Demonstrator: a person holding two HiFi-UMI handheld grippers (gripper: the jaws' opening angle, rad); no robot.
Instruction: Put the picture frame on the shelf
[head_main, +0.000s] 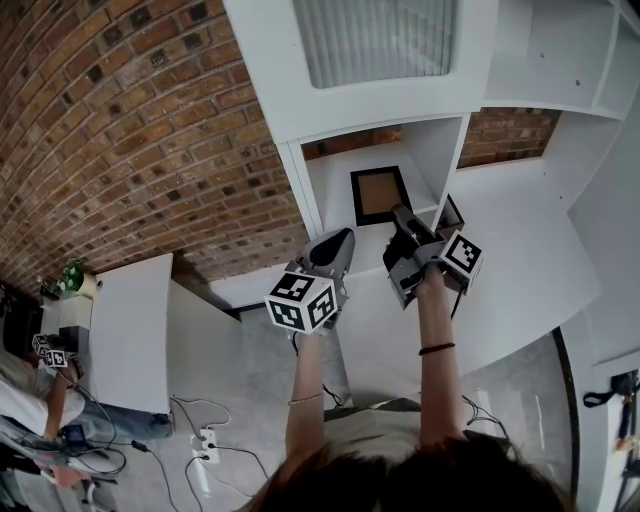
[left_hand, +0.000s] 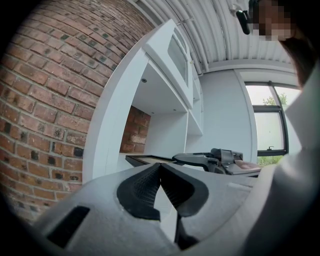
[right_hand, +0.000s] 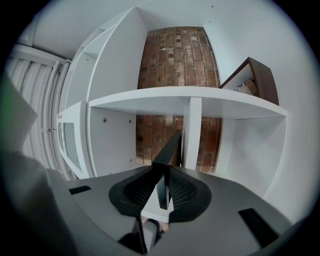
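While my right claw (head_main: 402, 222) pinched the picture frame (head_main: 380, 194) by its near edge inside the shelf (head_main: 330, 185) bay at twelve o'clock, my left claw (head_main: 343, 240) hung shut and empty, so I judged lowering and release came next.

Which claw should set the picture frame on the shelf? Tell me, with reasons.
Right. The right claw is shut on the edge of the picture frame and reaches into the shelf compartment. The left claw is shut, empty, and sits outside the compartment.
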